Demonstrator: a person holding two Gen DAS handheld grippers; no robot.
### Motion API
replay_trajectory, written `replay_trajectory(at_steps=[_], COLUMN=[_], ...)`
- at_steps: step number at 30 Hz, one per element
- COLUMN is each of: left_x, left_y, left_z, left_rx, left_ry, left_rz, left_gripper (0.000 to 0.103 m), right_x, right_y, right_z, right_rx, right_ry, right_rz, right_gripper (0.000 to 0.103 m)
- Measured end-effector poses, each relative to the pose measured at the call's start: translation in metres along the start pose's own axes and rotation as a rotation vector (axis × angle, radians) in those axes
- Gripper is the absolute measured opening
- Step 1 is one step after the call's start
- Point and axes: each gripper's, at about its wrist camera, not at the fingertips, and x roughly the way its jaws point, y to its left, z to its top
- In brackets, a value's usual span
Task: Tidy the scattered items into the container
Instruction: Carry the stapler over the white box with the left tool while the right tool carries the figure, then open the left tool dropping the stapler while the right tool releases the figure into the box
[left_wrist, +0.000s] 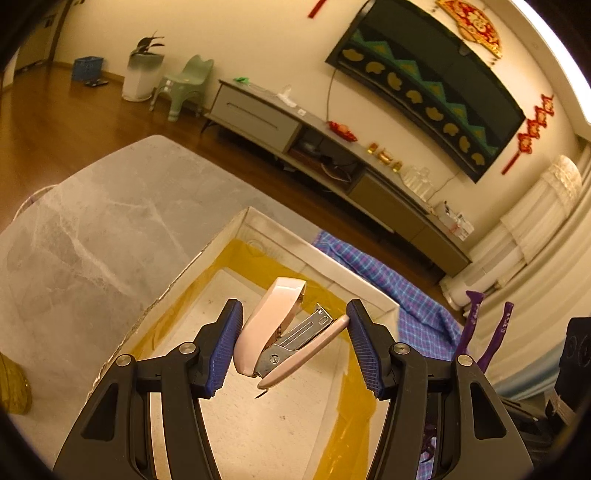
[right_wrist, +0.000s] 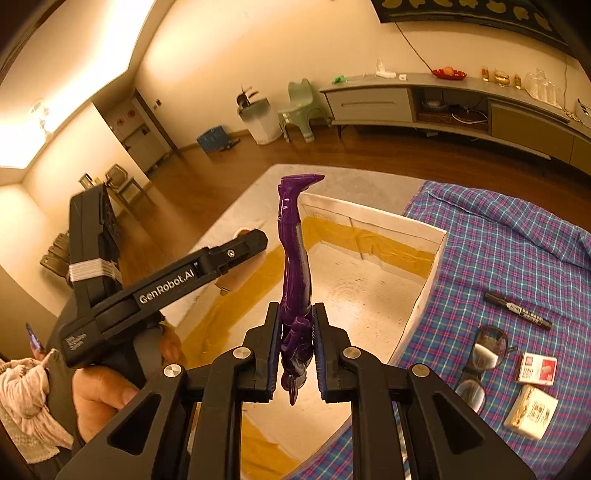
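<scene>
Two grippers hang over the same box, each with something in its grasp. From the left wrist view, the left gripper (left_wrist: 293, 345) tilts down over the white box (left_wrist: 373, 291), whose floor and walls carry bands of yellow tape; its blue pads (left_wrist: 225, 347) are clamped on a pink stapler (left_wrist: 269, 332), which hangs open, its metal tray showing between the pink top and base. The box sits on a grey marble table (left_wrist: 92, 236) with a plaid cloth (left_wrist: 384, 280) beside it, and two purple legs of a doll (left_wrist: 471, 321) rise at the right edge. From the right wrist view, the right gripper (right_wrist: 295, 343) also tilts down over the box (right_wrist: 424, 291), its jaws nearly together and clamped on the purple doll (right_wrist: 295, 258), which is held upside down with its booted legs pointing up and away. To the left, a hand (right_wrist: 107, 387) grips the handle of the left gripper (right_wrist: 177, 284), whose arm reaches over the box's near left side. On the plaid cloth (right_wrist: 517, 240) to the right lie a black marker (right_wrist: 517, 311), a pair of glasses (right_wrist: 480, 362) and two small packets (right_wrist: 535, 387).
</scene>
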Motion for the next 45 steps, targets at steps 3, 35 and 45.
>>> replay_trajectory(at_steps=[3, 35, 45], left_x=[0.012, 0.093, 0.087], left_y=[0.001, 0.011, 0.026], left_z=[0.003, -0.005, -0.003], left_rx=[-0.013, -0.009, -0.073], left_ry=[0.018, 0.242, 0.243], left_rz=[0.015, 0.164, 0.178], left_gripper=[0.06, 0.061, 0.062], right_x=[0.016, 0.132, 0.132], right_y=[-0.003, -0.02, -0.022], right_z=[0.005, 0.021, 0.024], right_rx=[-0.017, -0.148, -0.122], right_ry=[0.037, 0.415, 0.417], right_rz=[-0.02, -0.243, -0.273], right_gripper=[0.017, 0.018, 0.02])
